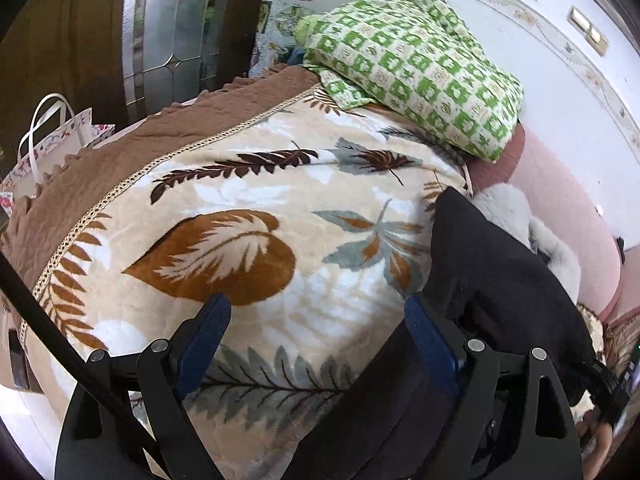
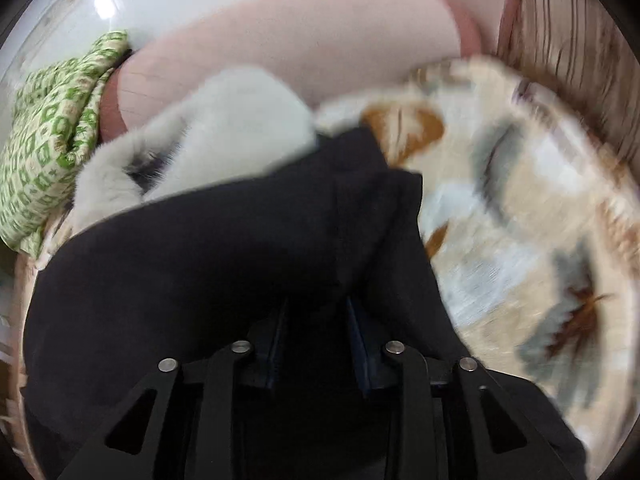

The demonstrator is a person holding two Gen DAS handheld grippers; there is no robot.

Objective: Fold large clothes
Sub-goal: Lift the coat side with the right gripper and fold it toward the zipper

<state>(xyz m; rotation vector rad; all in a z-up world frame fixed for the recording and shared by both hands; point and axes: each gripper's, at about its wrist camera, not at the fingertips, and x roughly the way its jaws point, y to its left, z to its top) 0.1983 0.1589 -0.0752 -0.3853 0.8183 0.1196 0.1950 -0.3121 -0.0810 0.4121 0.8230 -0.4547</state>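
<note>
A large black garment [image 1: 492, 272] with a white fur trim [image 1: 504, 212] lies on the right side of a leaf-patterned blanket [image 1: 240, 208]. My left gripper [image 1: 316, 320] is open and empty above the blanket, its right finger [image 1: 428, 340] beside the garment's edge. In the right wrist view the black garment [image 2: 224, 256] fills the lower frame and drapes over my right gripper [image 2: 316, 320]. Its blue fingers are close together with black cloth pinched between them. The fur trim [image 2: 224, 140] lies beyond. This view is blurred by motion.
A green-and-white patterned cushion [image 1: 416, 64] lies at the blanket's far end by the white wall. A pink bolster [image 1: 560, 200] runs along the right. A paper bag [image 1: 52, 140] stands off the left edge. A wooden door is at the far left.
</note>
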